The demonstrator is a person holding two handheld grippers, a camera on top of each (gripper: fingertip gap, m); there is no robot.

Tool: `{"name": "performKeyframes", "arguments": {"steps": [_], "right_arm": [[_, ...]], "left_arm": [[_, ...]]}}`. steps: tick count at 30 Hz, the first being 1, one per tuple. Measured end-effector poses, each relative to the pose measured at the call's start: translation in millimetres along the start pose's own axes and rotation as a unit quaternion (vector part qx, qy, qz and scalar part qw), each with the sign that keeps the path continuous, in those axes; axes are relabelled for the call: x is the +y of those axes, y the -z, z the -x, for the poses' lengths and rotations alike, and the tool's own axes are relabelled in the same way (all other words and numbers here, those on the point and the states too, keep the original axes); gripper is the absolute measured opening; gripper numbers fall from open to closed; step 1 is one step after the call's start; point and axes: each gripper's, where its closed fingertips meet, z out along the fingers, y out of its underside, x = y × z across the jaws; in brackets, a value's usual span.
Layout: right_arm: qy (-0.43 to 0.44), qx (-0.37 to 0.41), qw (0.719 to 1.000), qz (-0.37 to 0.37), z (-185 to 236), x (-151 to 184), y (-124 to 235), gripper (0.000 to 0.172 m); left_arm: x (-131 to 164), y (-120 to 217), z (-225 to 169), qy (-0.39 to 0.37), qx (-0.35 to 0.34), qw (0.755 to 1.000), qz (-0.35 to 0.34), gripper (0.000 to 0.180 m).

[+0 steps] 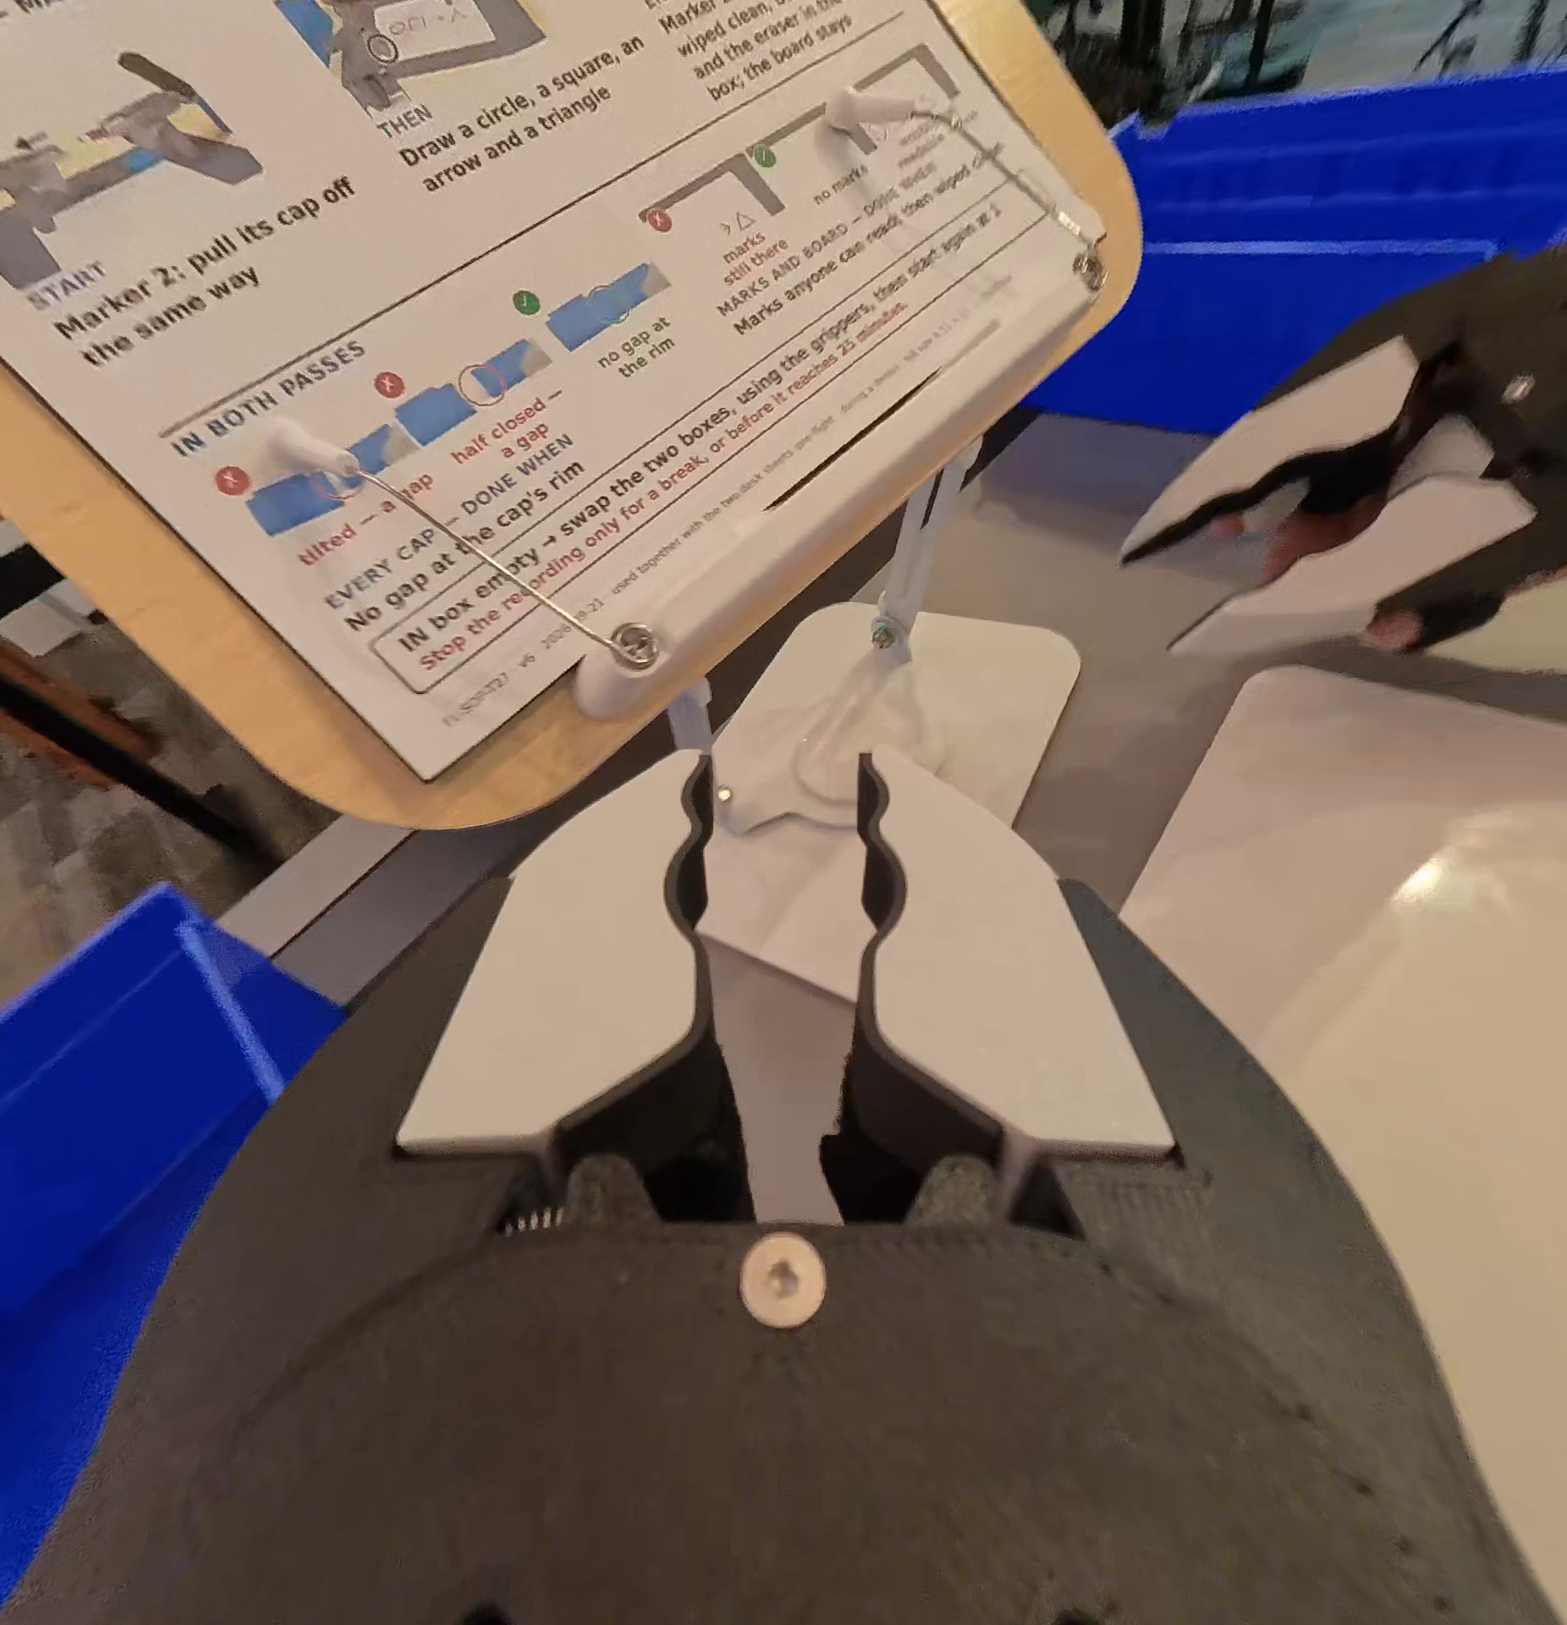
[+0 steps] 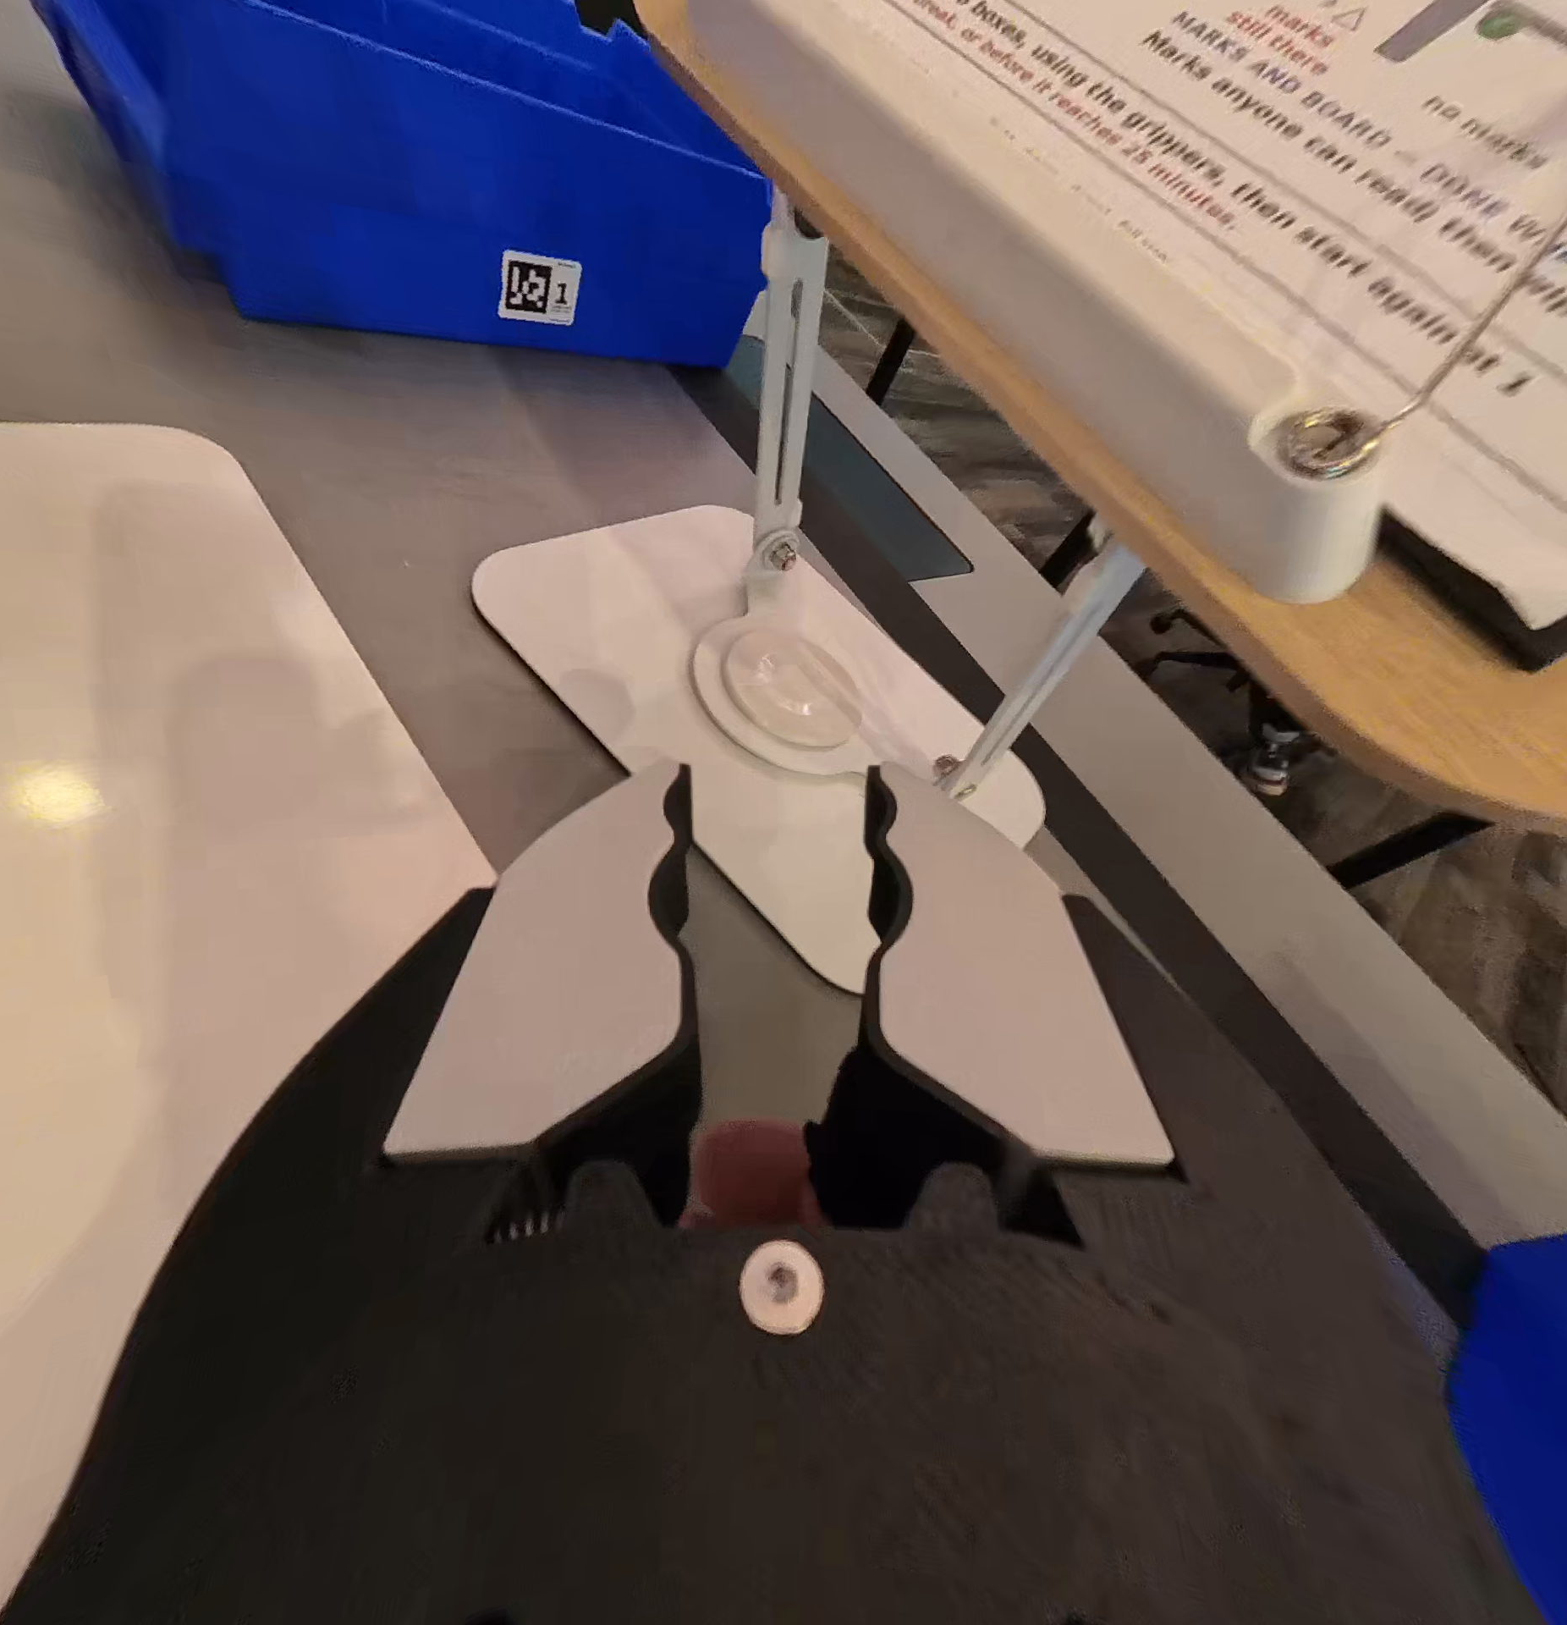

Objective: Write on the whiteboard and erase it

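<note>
Left gripper: jaws parted, nothing between, above stand base. Right gripper: same, empty. Whiteboard flat on table, unmarked, beside stand. No marker visible; likely next: fetch one from blue bin, approach squarely.

A: Look at the left hand-held gripper, a broad matte black body with a grainy printed texture.

B: Two pale grey fingers with wavy black inner edges, and one silver screw in the middle.

A: The right hand-held gripper has the same black shell, grey fingers and round silver screw.
</note>
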Motion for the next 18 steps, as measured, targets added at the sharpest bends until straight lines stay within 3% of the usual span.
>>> {"name": "performKeyframes", "arguments": {"steps": [5,12,15,18], "right_arm": [[0.042,-0.009,0.999,0.024,12.5,17.6,-12.7,0.032],[0.072,-0.032,0.996,0.035,26.4,23.3,-17.2,0.024],[0.055,-0.01,0.998,-0.002,13.8,11.1,-10.9,0.023],[0.024,0.008,0.999,-0.025,-0.3,6.2,-4.9,0.027]], "left_arm": [[25.9,-14.9,-2.5,0.023,0.011,1.0,0.016,0.031],[32.8,-8.4,12.1,0.048,0.005,0.999,0.016,0.032],[25.2,24.2,60.2,0.03,-0.063,0.997,0.02,0.034],[43.1,69.2,133.8,0.052,-0.153,0.984,0.074,0.037]]}}
